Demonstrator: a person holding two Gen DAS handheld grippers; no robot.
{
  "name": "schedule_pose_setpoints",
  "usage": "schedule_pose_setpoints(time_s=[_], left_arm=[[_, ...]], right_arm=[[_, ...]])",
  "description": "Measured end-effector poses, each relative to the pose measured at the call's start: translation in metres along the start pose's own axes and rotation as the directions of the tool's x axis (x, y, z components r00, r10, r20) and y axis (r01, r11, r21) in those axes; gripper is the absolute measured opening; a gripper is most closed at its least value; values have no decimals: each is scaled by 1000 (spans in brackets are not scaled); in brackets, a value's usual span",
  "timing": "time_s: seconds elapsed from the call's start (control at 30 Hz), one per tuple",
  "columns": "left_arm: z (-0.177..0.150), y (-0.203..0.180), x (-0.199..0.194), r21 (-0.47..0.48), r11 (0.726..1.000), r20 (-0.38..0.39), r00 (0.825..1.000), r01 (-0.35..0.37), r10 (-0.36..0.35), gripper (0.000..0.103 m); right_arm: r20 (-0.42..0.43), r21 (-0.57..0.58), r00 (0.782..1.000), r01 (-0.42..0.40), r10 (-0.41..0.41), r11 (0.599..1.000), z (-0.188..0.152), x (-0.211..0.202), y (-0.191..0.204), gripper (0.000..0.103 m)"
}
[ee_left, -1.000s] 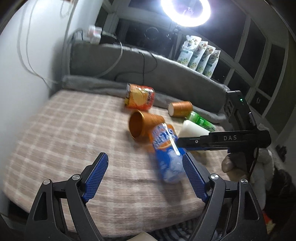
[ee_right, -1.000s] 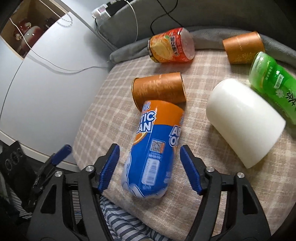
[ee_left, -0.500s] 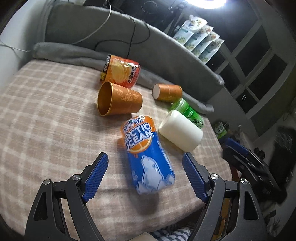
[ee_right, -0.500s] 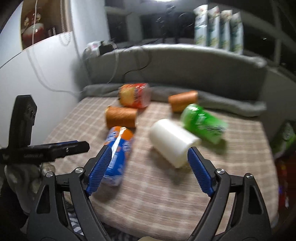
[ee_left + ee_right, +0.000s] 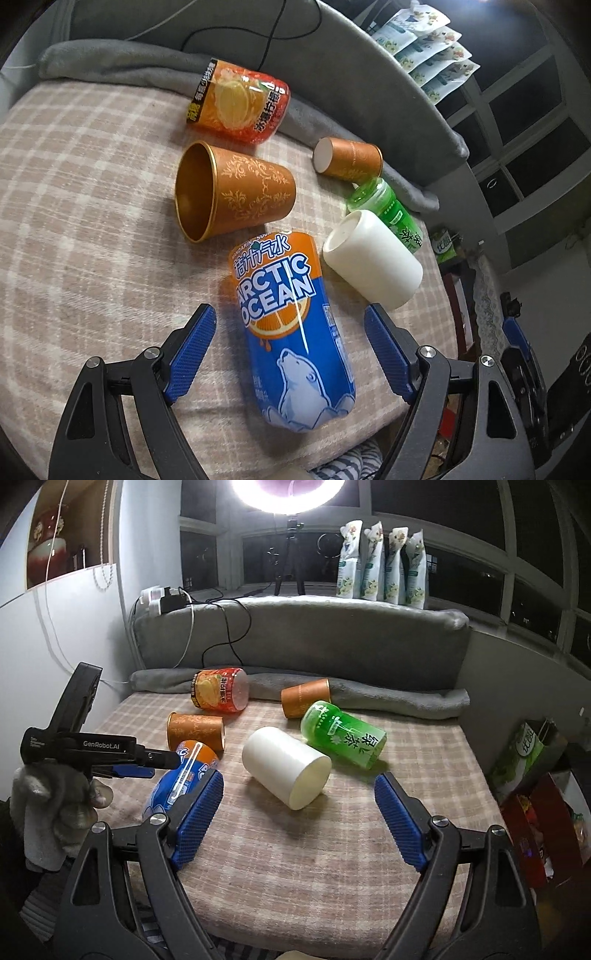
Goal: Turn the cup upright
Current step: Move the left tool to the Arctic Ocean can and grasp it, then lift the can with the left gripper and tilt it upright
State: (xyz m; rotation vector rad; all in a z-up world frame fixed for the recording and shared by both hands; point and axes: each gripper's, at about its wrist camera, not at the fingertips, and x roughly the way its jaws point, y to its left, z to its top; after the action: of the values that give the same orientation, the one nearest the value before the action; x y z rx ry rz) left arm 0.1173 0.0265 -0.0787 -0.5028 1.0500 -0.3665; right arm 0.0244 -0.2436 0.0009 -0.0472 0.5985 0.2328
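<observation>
Blue and orange up front: Arctic Ocean cup (image 5: 295,343), flat on its side on the plaid blanket (image 5: 74,229), polar-bear end toward the near edge. Most likely the one to stand up, judging by the line-up around it. Cannot tell which end is the mouth.

Left claw (image 5: 290,317) spread wide, one blue pad on each flank of that cup, seemingly touching neither. Set square across the barrel, probably to squeeze the round body evenly and keep room to swing it up onto its base. Nothing pinched yet.

Right claw (image 5: 299,780) gaping too, empty, hanging back over the blanket's near edge and facing the white cup (image 5: 286,766). Held off, presumably to stay clear of the left, or to be ready to steady things.

Crowded neighbourhood, worth watching. Gold cup (image 5: 236,192) on its side just beyond, mouth to the left, close to the blue cup's orange end. White cup just to the right, also tipped over. Further back, green bottle (image 5: 391,210), small brown cup (image 5: 347,158) and red-orange tub (image 5: 240,101), all lying down near the grey bolster (image 5: 110,70). Not one upright.

Soft blanket underneath, so expect wobbly footing for anything stood on end. Tight on the right as well: risk of nudging the white cup while closing.
</observation>
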Motion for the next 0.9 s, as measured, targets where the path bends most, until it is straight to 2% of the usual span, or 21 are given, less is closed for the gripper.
schedule_pose_setpoints(time_s=[0.6,0.77,0.9], left_arm=[[22,2,36,-67,997,-86,995,35,-41,70],[23,1,45,-55,998,-114,993,14,-20,63],[26,1,49,-39,999,-112,994,9,-13,63]], right_arm=[[-11,34,999,33,-33,999,-9,8,-14,86],[-14,43,999,42,-41,998,-11,10,-18,86],[-16,50,999,45,-44,998,-12,10,-20,86]])
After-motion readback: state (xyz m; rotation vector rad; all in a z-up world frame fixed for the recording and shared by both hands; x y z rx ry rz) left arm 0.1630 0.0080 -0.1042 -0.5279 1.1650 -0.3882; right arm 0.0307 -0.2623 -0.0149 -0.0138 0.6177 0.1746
